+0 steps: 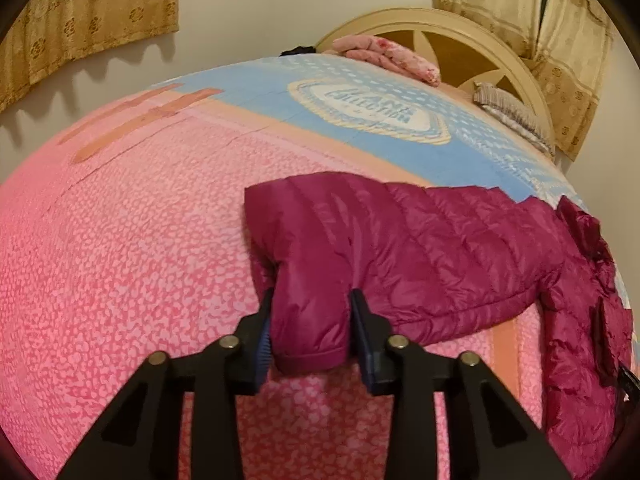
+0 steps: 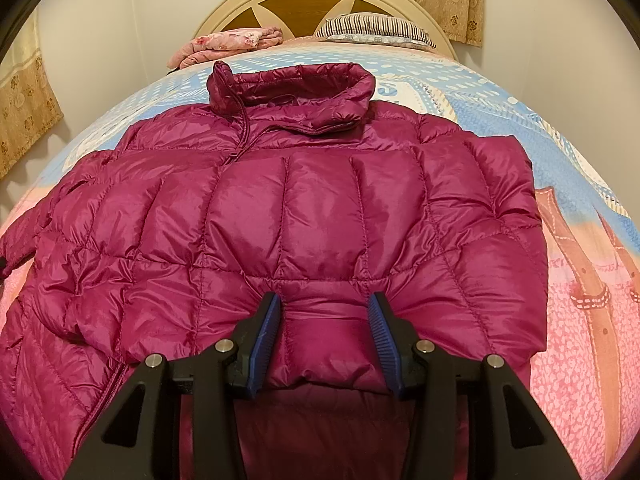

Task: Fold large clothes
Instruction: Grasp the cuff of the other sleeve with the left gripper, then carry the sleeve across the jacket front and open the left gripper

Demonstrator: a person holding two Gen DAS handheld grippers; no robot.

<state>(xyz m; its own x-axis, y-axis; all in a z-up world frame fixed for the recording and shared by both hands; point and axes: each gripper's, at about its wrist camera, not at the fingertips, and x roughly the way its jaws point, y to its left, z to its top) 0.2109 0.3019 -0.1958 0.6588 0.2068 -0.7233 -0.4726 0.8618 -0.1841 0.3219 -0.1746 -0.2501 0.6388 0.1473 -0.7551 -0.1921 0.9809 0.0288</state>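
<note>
1. Two grips: left gripper (image 1: 311, 334) clamps the sleeve (image 1: 312, 280) cuff; right gripper (image 2: 325, 336) pinches the jacket (image 2: 304, 200) hem.
2. Jacket lies flat on the bed (image 2: 568, 320).
3. Step: sleeve fold; next, carry cuff across the body.

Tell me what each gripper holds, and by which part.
Left gripper: the jacket's sleeve cuff. Right gripper: the jacket's hem.
</note>
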